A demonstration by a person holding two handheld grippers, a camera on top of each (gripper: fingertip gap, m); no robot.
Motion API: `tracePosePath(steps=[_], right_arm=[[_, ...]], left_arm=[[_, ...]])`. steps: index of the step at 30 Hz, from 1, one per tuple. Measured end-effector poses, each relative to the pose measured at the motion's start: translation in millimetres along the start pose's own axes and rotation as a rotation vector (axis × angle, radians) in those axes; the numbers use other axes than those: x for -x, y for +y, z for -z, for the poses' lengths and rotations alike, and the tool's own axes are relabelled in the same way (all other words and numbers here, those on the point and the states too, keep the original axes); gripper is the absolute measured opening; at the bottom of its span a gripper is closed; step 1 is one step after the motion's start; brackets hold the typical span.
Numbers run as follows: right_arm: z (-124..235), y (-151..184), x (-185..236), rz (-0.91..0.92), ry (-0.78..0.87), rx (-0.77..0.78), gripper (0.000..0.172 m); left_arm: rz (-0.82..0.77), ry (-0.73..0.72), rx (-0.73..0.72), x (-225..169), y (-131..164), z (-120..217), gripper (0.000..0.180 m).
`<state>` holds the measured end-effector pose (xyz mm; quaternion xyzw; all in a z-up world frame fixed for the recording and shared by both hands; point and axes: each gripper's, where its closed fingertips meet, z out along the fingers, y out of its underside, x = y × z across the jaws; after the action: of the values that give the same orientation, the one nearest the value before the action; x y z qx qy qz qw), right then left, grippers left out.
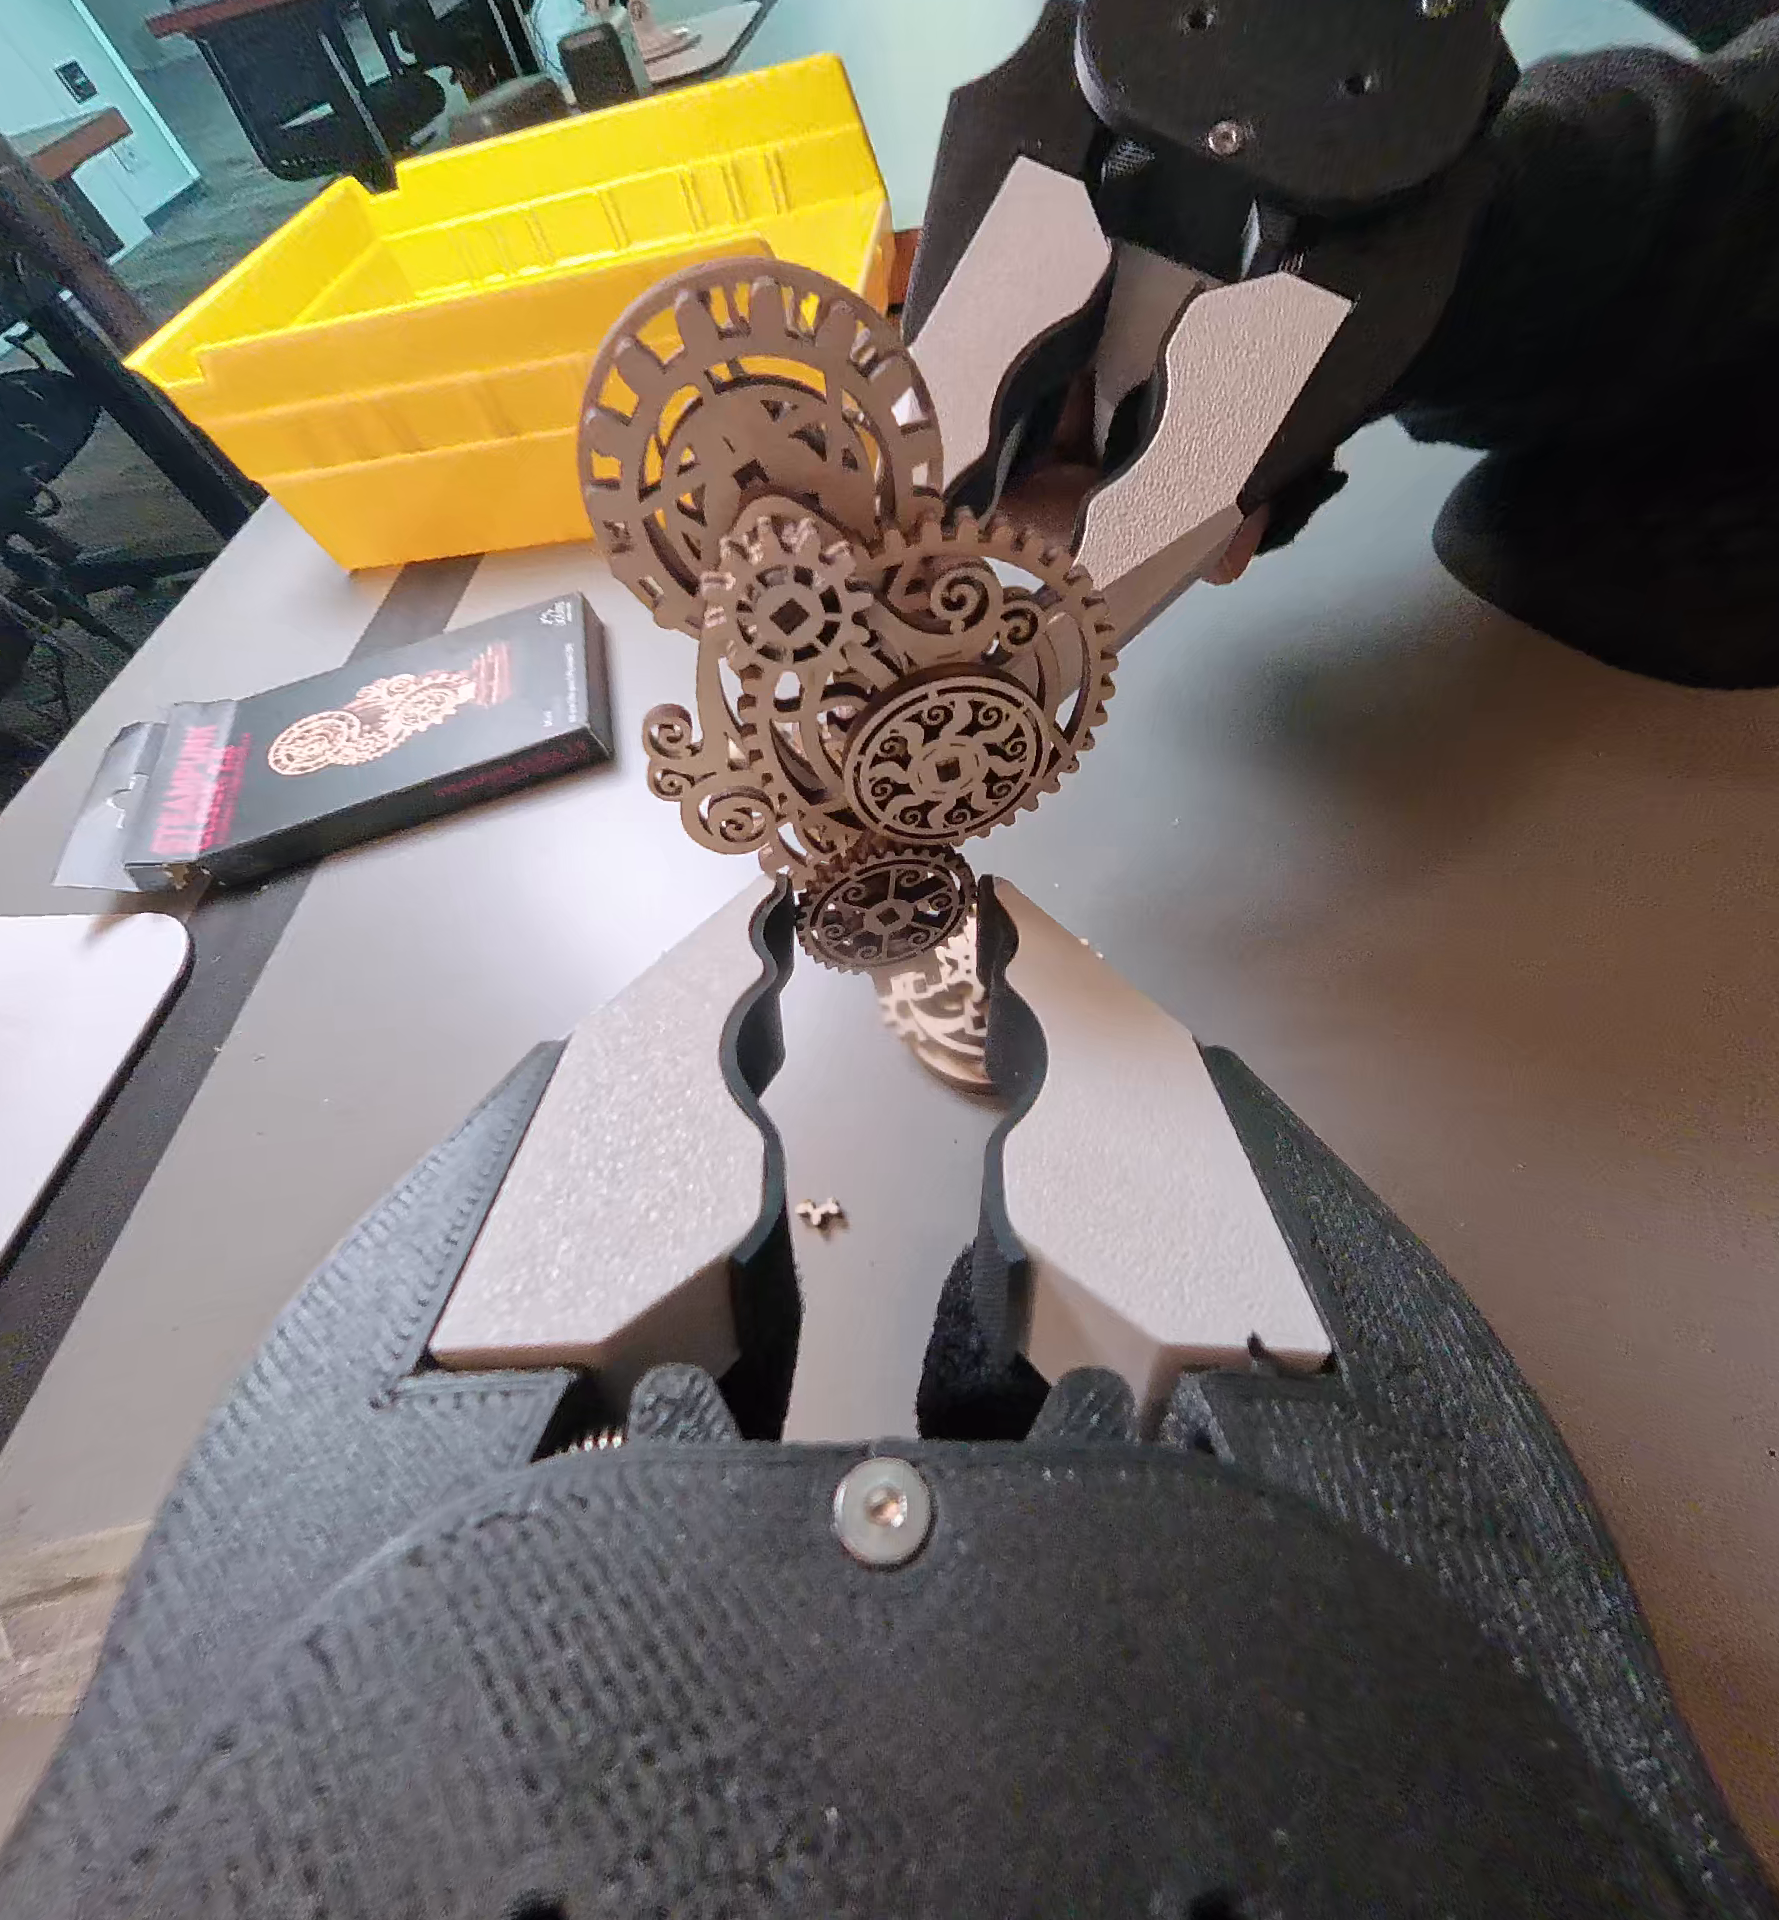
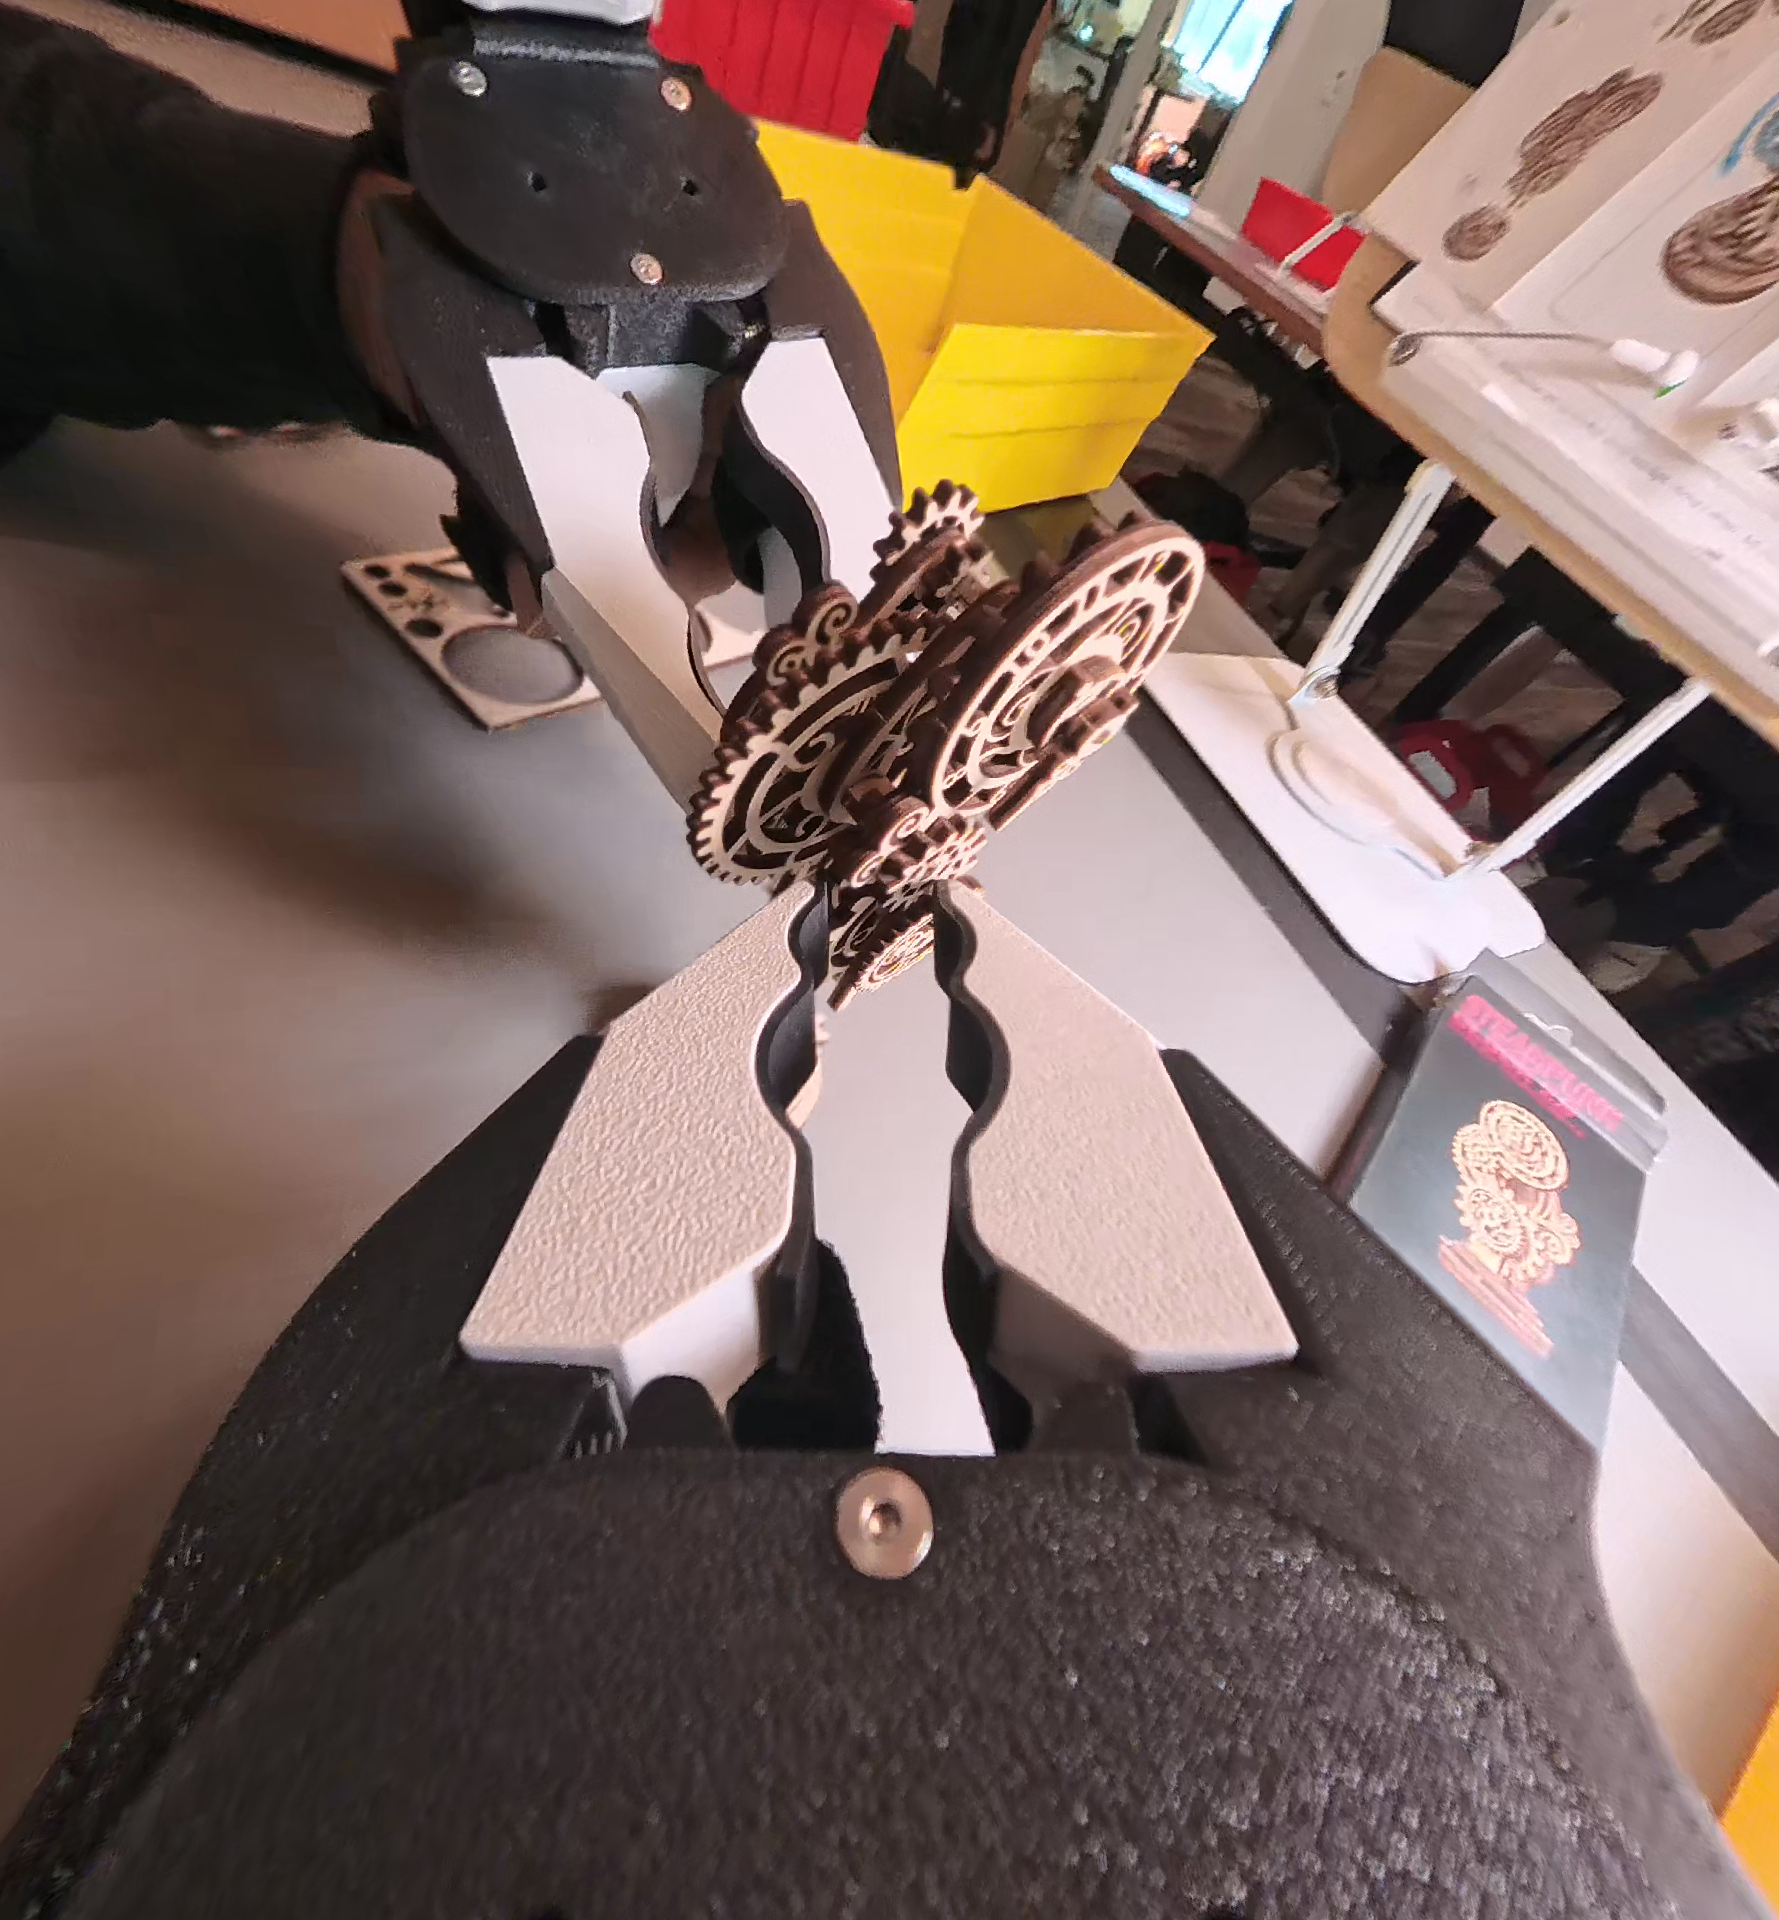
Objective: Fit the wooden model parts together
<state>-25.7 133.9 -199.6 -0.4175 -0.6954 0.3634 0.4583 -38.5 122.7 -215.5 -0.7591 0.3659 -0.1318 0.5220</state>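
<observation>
Both jaws are on the wooden model [image 1: 843, 623], held up above the desk [image 1: 1384, 987]: my left gripper [image 1: 885, 914] pinches the small bottom gear [image 1: 885, 914] between its pads, and my right gripper [image 2: 880, 935] clamps the model's lower edge from the other side. Most of it looks built, gears stacked and the big ring on. What's left, I judge, is seating this last gear; a tiny loose piece [image 1: 823, 1211] lies on the desk
</observation>
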Motion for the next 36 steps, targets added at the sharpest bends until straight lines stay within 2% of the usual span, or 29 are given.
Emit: tracePosePath(steps=[4, 15, 36], right_arm=[[-1.4, -6.7, -6.8, -0.029, 0.013, -0.023, 0.017], [-2.7, 14.2, 8.7, -0.001, -0.034, 0.067, 0.017], [-1.4, 17.1, 15.0, -0.031, -0.068, 0.092, 0.016]], left_arm=[[0.043, 0.005, -0.048, 6.3, -8.5, 5.7, 0.033], [0.048, 0.071, 0.018, -11.2, 14.3, -10.6, 0.033], [0.054, 0.116, 0.013, -16.1, 17.5, -11.3, 0.032]])
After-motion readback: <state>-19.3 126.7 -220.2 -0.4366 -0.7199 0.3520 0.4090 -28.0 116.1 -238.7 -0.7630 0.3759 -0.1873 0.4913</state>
